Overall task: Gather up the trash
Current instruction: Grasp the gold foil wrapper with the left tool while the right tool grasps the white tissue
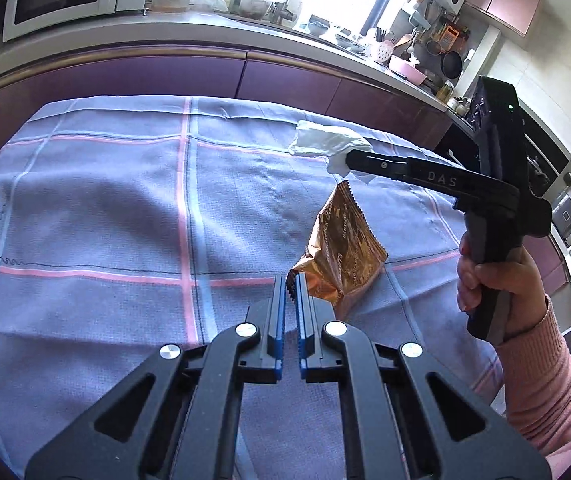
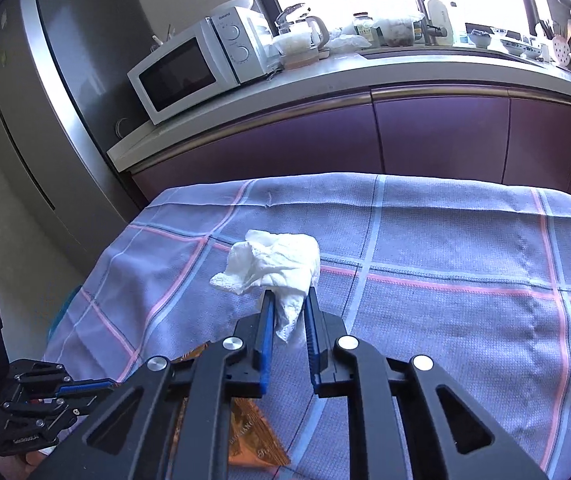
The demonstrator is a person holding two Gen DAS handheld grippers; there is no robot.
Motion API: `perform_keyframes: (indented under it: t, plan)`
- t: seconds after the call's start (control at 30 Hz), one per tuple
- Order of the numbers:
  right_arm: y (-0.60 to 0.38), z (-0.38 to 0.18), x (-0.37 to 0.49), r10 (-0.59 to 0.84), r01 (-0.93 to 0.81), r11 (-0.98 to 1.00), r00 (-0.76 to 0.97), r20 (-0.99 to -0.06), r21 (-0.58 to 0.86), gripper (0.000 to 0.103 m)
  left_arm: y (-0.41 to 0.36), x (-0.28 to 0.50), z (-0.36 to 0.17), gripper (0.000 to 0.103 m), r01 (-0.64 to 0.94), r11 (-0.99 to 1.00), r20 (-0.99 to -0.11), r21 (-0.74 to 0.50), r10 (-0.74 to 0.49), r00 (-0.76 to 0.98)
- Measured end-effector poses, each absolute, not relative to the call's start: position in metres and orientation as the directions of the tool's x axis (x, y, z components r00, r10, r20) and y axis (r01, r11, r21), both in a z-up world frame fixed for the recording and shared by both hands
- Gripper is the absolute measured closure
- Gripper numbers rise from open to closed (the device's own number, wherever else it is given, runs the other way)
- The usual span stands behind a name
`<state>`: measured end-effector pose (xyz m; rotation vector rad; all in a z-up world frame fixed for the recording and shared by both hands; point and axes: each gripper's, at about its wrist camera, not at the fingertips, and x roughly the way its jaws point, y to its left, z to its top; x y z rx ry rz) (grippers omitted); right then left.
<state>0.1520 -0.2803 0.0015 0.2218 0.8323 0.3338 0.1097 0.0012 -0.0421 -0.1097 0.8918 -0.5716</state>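
Now I have both pieces of trash in hand: my left hand-held gripper [image 1: 291, 292] is pinched tight on the lower corner of the copper snack wrapper [image 1: 345, 252], and my right hand-held gripper [image 2: 289, 300] has its jaws closed in on the tail of the crumpled white tissue [image 2: 273, 264]. No other litter shows on the table [image 1: 85, 200], whose checked cloth looks bare otherwise, so I judge the picking up is done and only the carrying off and dropping remain; no bin is clearly visible in either view. The wrapper sits over the middle of the table toward its right edge, its long axis running up and away from my jaws, serrated end uppermost. The tissue hangs nearer the far edge, its bulk bunched beyond the fingertips, with no clear long axis.
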Motion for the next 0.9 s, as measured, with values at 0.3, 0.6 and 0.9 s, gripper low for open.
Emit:
perform_keyframes:
  t: [0.3, 0.6, 0.9]
  plan:
    - [-0.277, 0.008, 0.117, 0.442, -0.226, 0.891, 0.628, -0.64, 0.393, 0.09, 0.027, 0.096, -0.045, 0.098, 0.395, 0.857, -0.702, -0.331, -0.503, 0.504]
    - [-0.256, -0.017, 0.101, 0.469, -0.235, 0.88, 0.564, -0.68, 0.413, 0.09, 0.045, 0.098, -0.056, 0.086, 0.371, 0.838, -0.695, -0.399, -0.541, 0.474]
    - [-0.242, -0.029, 0.098, 0.457, -0.242, 0.889, 0.533, -0.713, 0.388, 0.09, 0.034, 0.107, -0.071, 0.057, 0.369, 0.81, -0.699, -0.456, -0.582, 0.415]
